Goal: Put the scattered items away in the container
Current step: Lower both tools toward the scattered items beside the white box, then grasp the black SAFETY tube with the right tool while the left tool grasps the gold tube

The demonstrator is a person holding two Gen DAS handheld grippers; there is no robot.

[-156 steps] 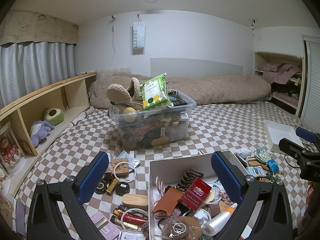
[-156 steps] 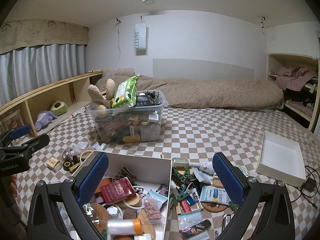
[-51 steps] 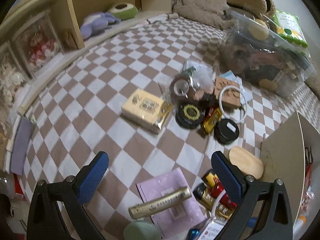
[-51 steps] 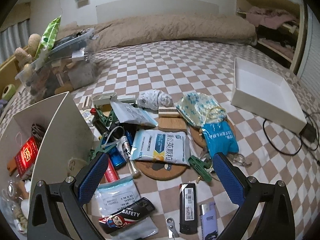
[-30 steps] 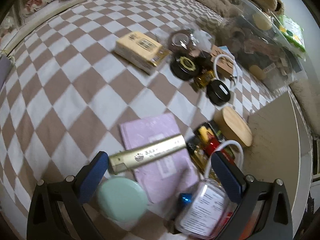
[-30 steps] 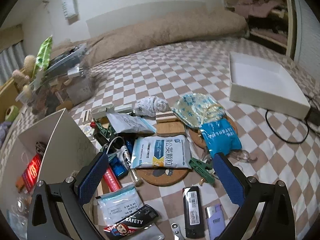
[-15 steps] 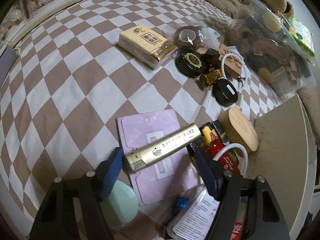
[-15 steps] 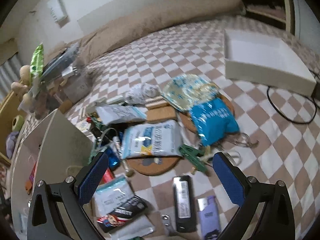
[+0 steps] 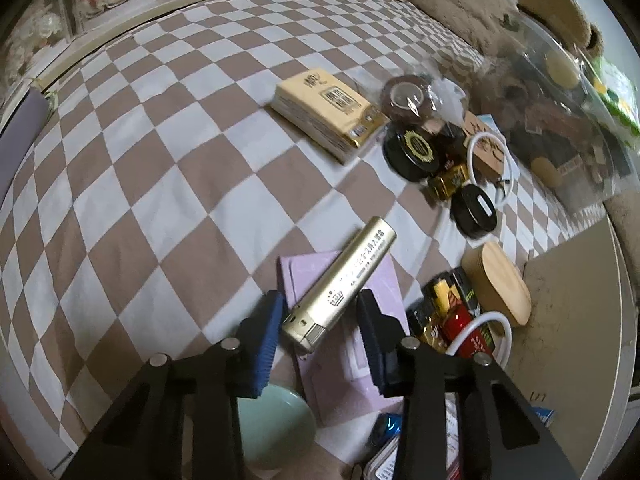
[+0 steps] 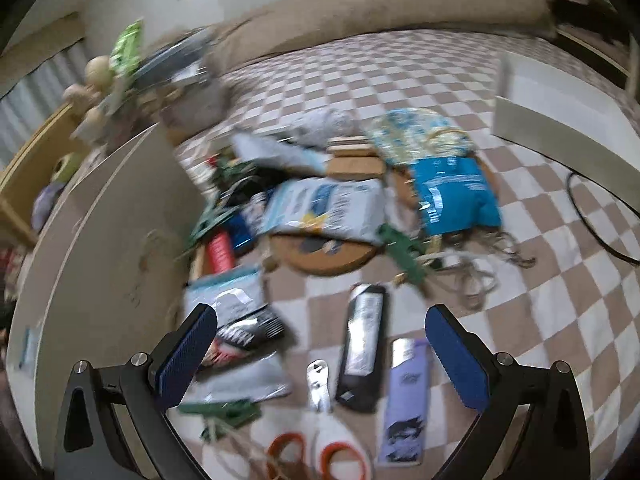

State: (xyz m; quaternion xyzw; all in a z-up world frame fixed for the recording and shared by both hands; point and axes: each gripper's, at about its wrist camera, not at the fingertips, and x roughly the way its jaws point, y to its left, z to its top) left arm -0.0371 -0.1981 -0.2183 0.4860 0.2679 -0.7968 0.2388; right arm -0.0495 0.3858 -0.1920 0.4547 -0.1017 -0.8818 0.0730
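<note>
Across the checkered bed, clutter lay beside the white container at right. Near it, the left hand-held gripper pinched a gold tube above a purple booklet, apparently for boxing. The right hand-held gripper stood spread over a black lighter.

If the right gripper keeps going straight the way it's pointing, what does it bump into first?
Probably the long black rectangular device lying on the checkered bedspread, with the pale purple lighter right beside it. Both sit between the right gripper's open fingers, though blur makes depth uncertain.
</note>
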